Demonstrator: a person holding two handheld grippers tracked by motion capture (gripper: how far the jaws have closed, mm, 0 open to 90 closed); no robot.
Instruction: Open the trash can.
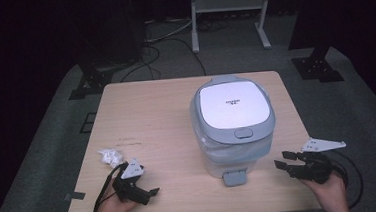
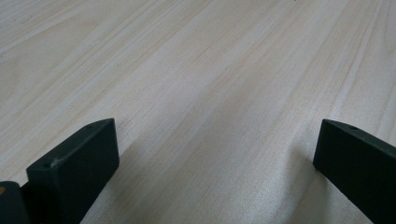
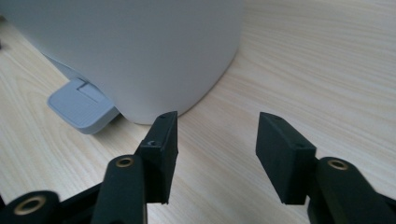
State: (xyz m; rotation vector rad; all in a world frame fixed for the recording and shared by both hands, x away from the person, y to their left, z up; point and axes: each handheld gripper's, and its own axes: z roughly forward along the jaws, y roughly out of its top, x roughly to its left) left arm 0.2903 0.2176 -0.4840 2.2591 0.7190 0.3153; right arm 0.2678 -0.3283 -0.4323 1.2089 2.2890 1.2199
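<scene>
Nearest the person, two hands come in over the front edge of the light wooden bench (image 1: 141,114), each holding a black tool. At the front left, the left tool (image 1: 149,194) lies low over the wood, its grey three-cornered plate on top and its cable looping back toward the left hand (image 1: 114,206). Its jaws stand wide apart with nothing between them; in the left gripper view the left tool (image 2: 215,154) frames only bare wood grain. At the front right, near the bench's right edge, the right tool (image 1: 282,159) points inward toward the middle, held by the right hand (image 1: 330,191). Its jaws too are spread and empty. In the right gripper view the right tool (image 3: 217,140) faces the rounded lower wall of a white pedal bin (image 3: 130,51), close to it but not touching.

Just behind the left tool, a small crumpled wad of white paper (image 1: 111,156) rests on the bench. Toward the centre right stands the pedal bin (image 1: 233,128), upright, its grey-rimmed white lid shut, a clear liner showing under the rim, and its grey foot pedal (image 1: 235,177) jutting toward the person. Beyond the bench lie grey carpet, dark stand feet, cables and a pale metal frame (image 1: 229,13).
</scene>
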